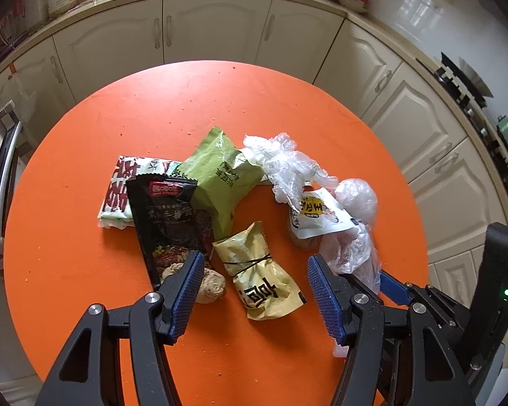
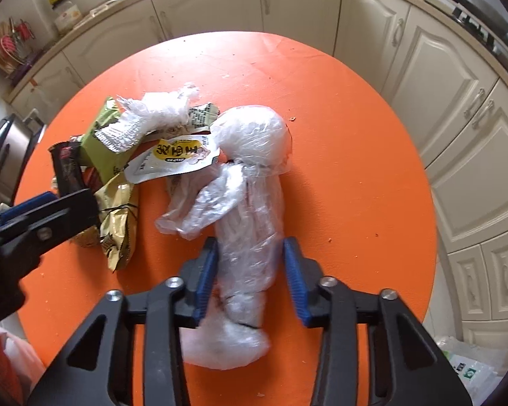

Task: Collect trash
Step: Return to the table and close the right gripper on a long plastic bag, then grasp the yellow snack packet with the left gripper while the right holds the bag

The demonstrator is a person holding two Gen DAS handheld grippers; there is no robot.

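On the orange table (image 2: 355, 169), the right gripper (image 2: 250, 264) fingers straddle a clear plastic bag (image 2: 250, 203), not visibly squeezing it. The left gripper (image 1: 254, 291) gapes above a yellow wrapper (image 1: 260, 277) beside that bag.

Round orange table (image 1: 84, 223), snack wrappers (image 1: 216, 176), plastic bags (image 2: 250, 203)

Both wrist views close above orange table (image 1: 84, 237), facing cabinets (image 1: 213, 27)
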